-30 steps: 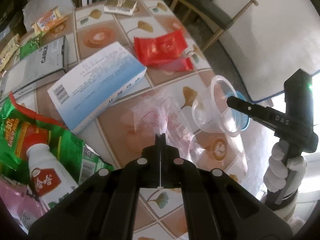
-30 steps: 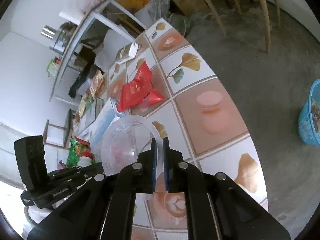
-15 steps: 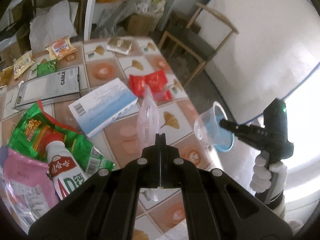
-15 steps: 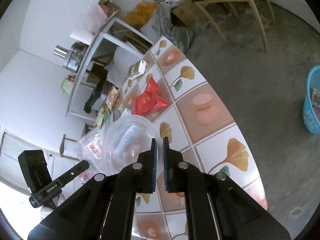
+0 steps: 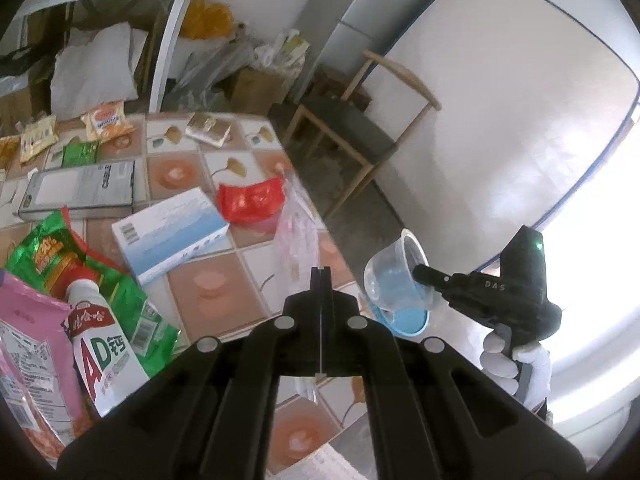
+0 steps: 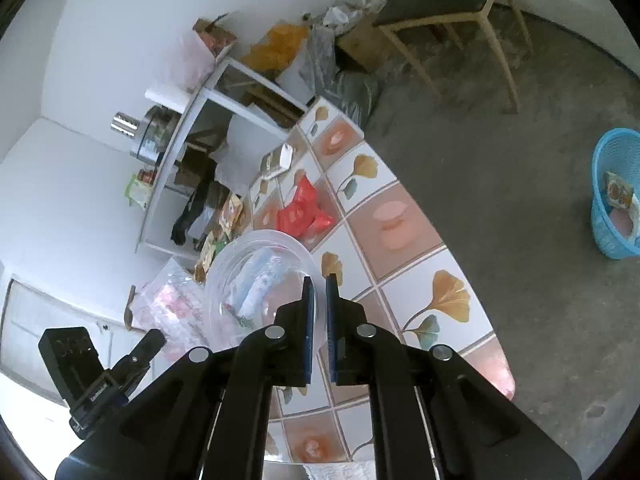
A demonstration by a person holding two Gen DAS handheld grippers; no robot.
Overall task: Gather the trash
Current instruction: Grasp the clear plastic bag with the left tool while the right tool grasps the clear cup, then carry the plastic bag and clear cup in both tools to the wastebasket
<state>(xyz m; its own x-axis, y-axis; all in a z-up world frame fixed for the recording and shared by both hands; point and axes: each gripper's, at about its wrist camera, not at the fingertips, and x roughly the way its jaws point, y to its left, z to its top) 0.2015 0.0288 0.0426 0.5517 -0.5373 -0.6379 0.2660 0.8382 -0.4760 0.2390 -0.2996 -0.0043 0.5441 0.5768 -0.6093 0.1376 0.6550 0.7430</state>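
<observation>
My left gripper (image 5: 321, 270) is shut on a clear plastic bag (image 5: 297, 224) and holds it lifted above the tiled table (image 5: 208, 292). The bag also shows in the right wrist view (image 6: 172, 304), hanging by the left gripper (image 6: 154, 340). My right gripper (image 6: 316, 280) is shut on the rim of a clear plastic cup (image 6: 260, 276), held in the air beyond the table's edge. In the left wrist view the cup (image 5: 396, 276) hangs at the right, in front of the blue trash basket (image 5: 408, 320). The basket (image 6: 616, 200) stands on the floor with some trash inside.
On the table lie a red wrapper (image 5: 252, 200), a blue-white box (image 5: 168, 236), a grey box (image 5: 80, 190), a green packet (image 5: 52, 256), a white AD bottle (image 5: 96, 344), a pink bag (image 5: 28, 364) and snack packets (image 5: 106, 118). A wooden chair (image 6: 448, 20) stands on the floor.
My left gripper has risen and pulled back, lifting the clear bag off the table. My right gripper with the cup has also lifted away from the table.
</observation>
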